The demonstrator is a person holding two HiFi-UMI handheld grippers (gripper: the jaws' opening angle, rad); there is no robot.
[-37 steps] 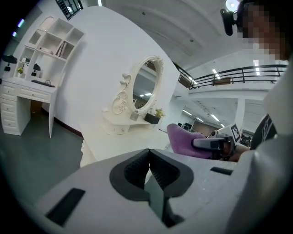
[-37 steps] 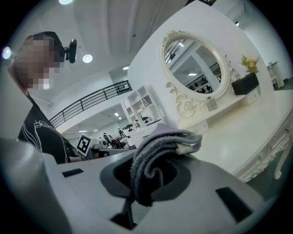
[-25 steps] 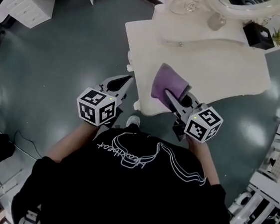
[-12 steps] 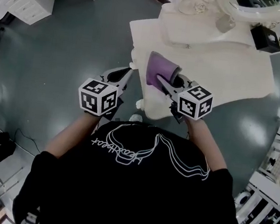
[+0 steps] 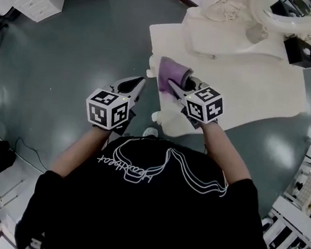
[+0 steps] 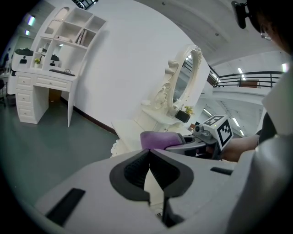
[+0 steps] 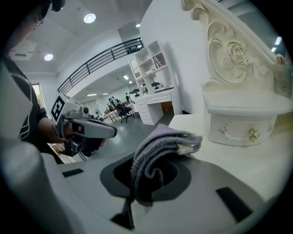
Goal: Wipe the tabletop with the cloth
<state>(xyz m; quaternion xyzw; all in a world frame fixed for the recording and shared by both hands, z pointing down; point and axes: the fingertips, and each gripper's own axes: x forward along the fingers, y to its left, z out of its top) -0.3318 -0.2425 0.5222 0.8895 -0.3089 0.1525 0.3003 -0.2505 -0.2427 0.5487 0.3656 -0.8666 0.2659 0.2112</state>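
gripping cloth (image 5: 171, 73) at tabletop (image 5: 249, 87): right gripper (image 5: 171, 85); own view shows left gripper (image 6: 149, 155) closed, empty

Worktop (image 5: 260, 88) is seen steeply from overhead in head view; gripper views are shot close along their jaws, low, facing each other; cloth (image 5: 171, 75) is shared by all.

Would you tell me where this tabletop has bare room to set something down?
The tabletop is bare across its middle and right, between drawer unit and front edge. Cloth and right gripper fill the left front; mirror, glass and black box crowd the back.
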